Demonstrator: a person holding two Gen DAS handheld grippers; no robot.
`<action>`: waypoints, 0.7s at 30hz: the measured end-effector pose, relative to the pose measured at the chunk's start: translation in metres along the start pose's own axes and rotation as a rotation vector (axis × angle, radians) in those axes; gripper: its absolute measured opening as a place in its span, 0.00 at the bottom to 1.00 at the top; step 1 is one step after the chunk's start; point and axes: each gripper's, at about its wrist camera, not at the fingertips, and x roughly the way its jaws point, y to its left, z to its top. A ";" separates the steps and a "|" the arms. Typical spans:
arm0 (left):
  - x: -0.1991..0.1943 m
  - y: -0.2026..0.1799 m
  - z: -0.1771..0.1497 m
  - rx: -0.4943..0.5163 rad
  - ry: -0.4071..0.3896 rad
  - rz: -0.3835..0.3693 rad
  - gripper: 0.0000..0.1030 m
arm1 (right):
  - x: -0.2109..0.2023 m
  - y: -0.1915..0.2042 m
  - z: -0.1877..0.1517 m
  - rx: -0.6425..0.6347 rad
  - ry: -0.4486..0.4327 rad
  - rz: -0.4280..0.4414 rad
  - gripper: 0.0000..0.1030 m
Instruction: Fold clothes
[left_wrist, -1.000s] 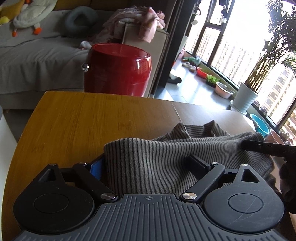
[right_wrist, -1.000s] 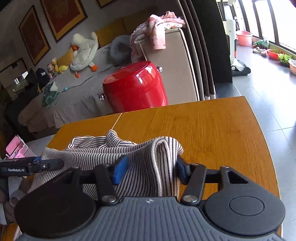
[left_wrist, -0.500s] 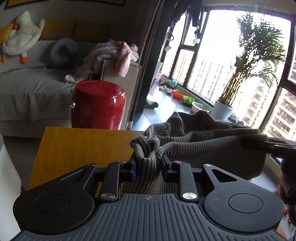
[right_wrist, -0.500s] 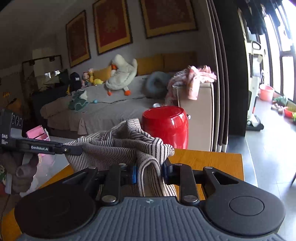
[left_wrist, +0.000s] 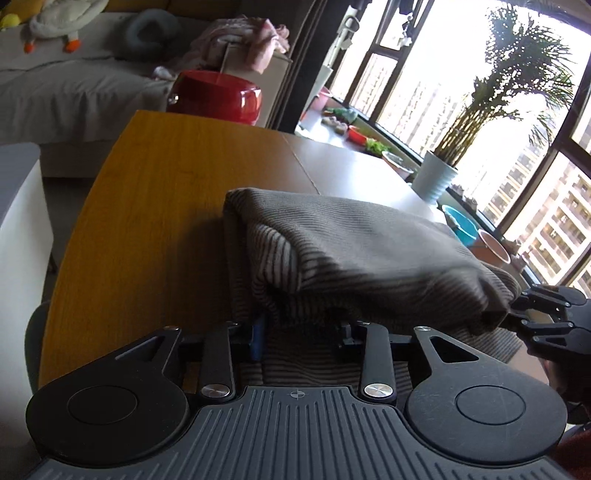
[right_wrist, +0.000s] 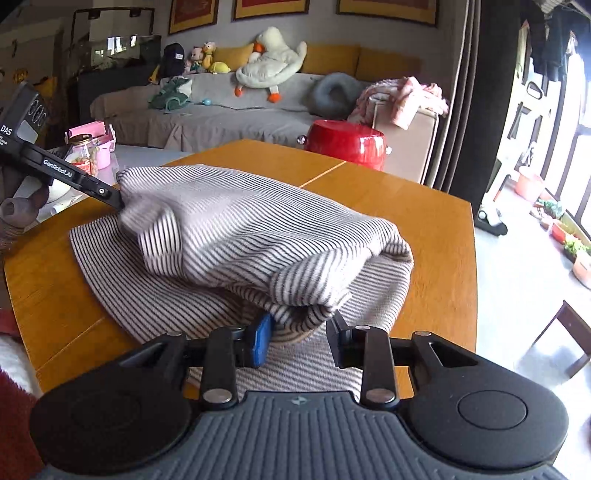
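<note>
table: wood top, seam line across the middle, rounded corners
on it: striped sweater, lower layer flat on the wood, upper layer doubled over it
sweater position: near edge, far half bare

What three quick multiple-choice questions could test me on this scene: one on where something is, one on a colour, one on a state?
1. Where does the striped garment lie?
A. on the sofa
B. on the wooden table
C. on the floor

2. What colour is the round stool behind the table?
A. red
B. blue
C. white

3. How is the garment arranged?
A. spread flat in one layer
B. hanging from a rack
C. folded over onto itself

Answers: 1 B, its lower layer rests on the tabletop. 2 A, it is glossy red in both views. 3 C, an upper layer is draped over a lower one, with the fold at the far edge.
</note>
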 end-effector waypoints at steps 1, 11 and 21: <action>-0.005 0.000 0.001 0.011 -0.002 -0.006 0.42 | -0.007 -0.005 -0.002 0.019 -0.002 -0.009 0.32; -0.035 0.007 0.034 -0.081 -0.129 -0.025 0.84 | -0.035 -0.068 0.005 0.565 -0.176 0.136 0.61; 0.048 0.001 0.029 -0.091 0.009 0.057 0.76 | 0.063 -0.038 0.011 0.573 -0.043 0.162 0.34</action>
